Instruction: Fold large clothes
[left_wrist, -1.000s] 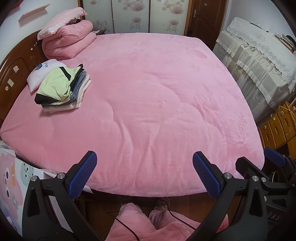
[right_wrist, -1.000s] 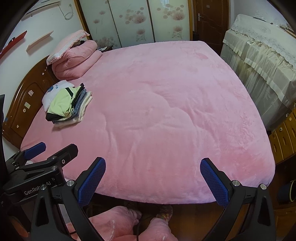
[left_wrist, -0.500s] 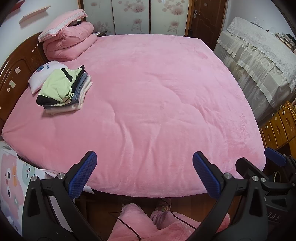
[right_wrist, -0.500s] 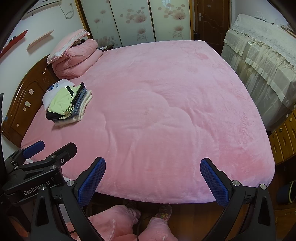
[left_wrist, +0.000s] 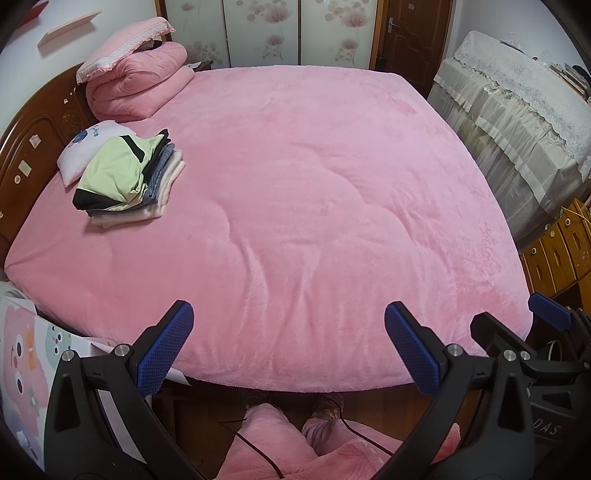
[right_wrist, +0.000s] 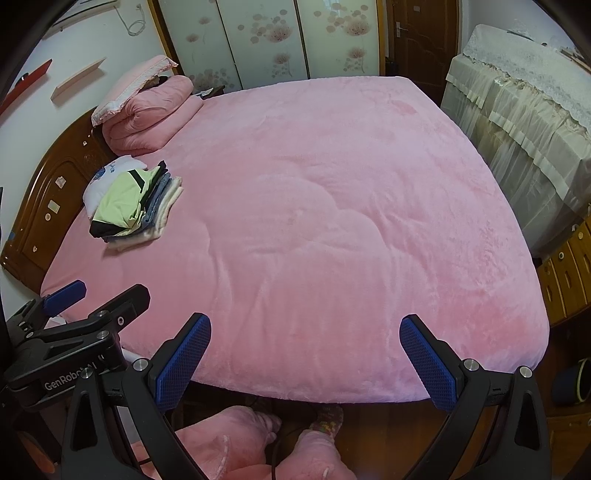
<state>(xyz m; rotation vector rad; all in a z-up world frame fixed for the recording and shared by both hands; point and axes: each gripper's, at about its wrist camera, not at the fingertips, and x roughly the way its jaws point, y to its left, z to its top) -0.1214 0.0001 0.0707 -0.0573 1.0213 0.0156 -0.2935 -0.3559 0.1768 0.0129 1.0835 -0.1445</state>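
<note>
Left wrist view: The left tool (left_wrist: 284, 345) hangs above the near edge of the bed (left_wrist: 314, 206), its two blue pads (left_wrist: 166, 345) spread wide with nothing between them. The right tool (left_wrist: 546, 332) shows at the right border, also empty. One stack of clothes (left_wrist: 129, 181) lies near the headboard (left_wrist: 33, 147), well apart from both tools, its far end resting against one small white pillow (left_wrist: 86, 146). The stack is already folded; about four layers can be counted, green on top, blue and cream beneath. One folded quilt (left_wrist: 136, 88) with one pink pillow (left_wrist: 122, 44) on top sits in the far corner. No unfolded garment is visible on the bed, so the step in hand is judged to be fetching the next garment or finishing. If fetching, lay the garment flat at the centre of the bed, clear of the stack, and smooth it before making the first fold.

Right wrist view: The right tool (right_wrist: 306, 363) is likewise spread wide and empty above the near edge of the bed (right_wrist: 351, 221). The left tool (right_wrist: 81, 306) appears at lower left. The stack of clothes (right_wrist: 133, 206) stays on the far left, near the headboard (right_wrist: 55, 192). The person's two legs in pink trousers (right_wrist: 258, 446) stand at the bedside. Count: two tools, one stack, one quilt, two pillows.
</note>
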